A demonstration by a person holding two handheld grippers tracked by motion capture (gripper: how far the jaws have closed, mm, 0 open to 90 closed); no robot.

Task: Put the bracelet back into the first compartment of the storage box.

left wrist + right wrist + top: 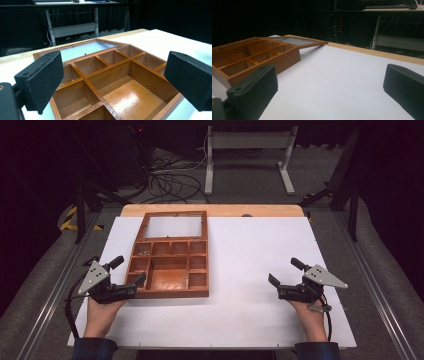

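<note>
A wooden box (170, 265) with many small compartments sits on the left half of the white table (250, 270), its long side running near to far. Its glass-paned lid (173, 226) lies folded flat beyond the far edge. The left gripper (131, 270) is at the box's near left corner, jaws wide apart and holding nothing; one jaw seems to touch or hang just over the corner rim. In the left gripper view, the box spreads out just ahead between the jaws. The right gripper (285, 271), likewise wide open and empty, rests well to the right of the box on bare table. The left hand is clearly the nearer one for any move on the box. The wood is reddish-brown and glossy inside, with thin straight dividers; the jaw pads (40, 80) are black and slightly rough.
</note>
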